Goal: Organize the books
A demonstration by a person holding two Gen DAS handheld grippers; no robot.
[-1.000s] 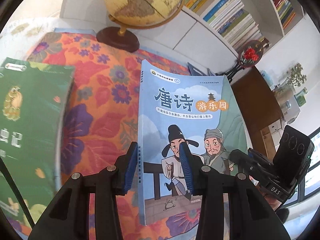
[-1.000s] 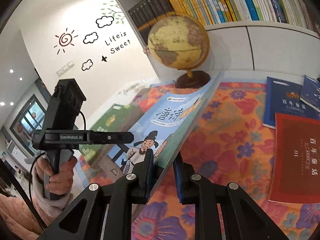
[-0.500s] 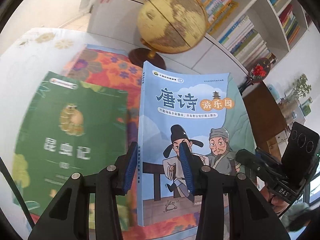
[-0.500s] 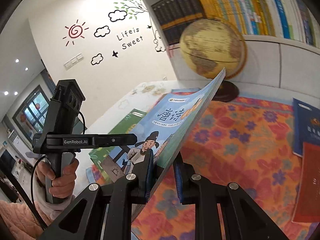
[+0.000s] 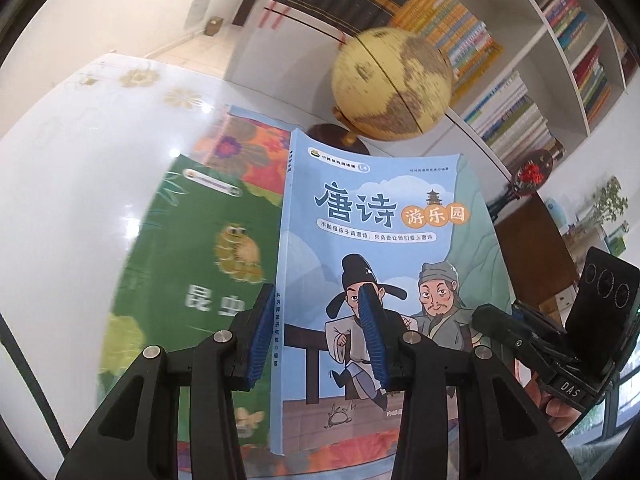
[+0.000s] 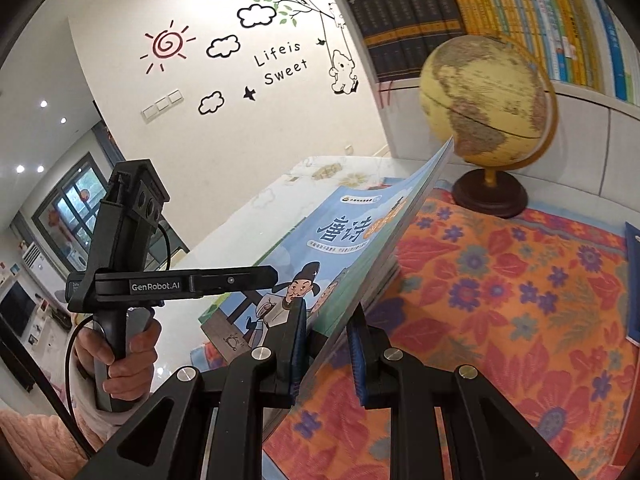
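Tablecloth (image 6: pixel 520 280), the floral one, is covering most of the white table (image 5: pixel 60 200); wall shelves full of books are running behind it, presumably where things end up. Globe (image 6: pixel 486 96) is standing at the cloth's far edge, just beyond the load, so the carry needs to clear it. Green book (image 5: pixel 192 264) is lying flat on the table, and the blue book (image 5: pixel 384 232) is hanging above it, tilted, cover facing the left wrist camera. Both tools are sharing that one book, probably because a thin softcover sags when held at one point. Right gripper (image 6: pixel 326 350) is clamped on the book's near lower edge, pads pressing both faces, which is doing the real carrying. Left gripper (image 5: pixel 316 338) is sitting at the spine side: one blue pad (image 5: pixel 260 336) outside the spine, the other (image 5: pixel 372 336) over the cover. Fisheye angle is poor here, but it looks like a steadying hold on the spine edge rather than a gap. A hand (image 6: pixel 120 360) is gripping the left tool's handle. Next step, by my read: lay it on the green book to stack.
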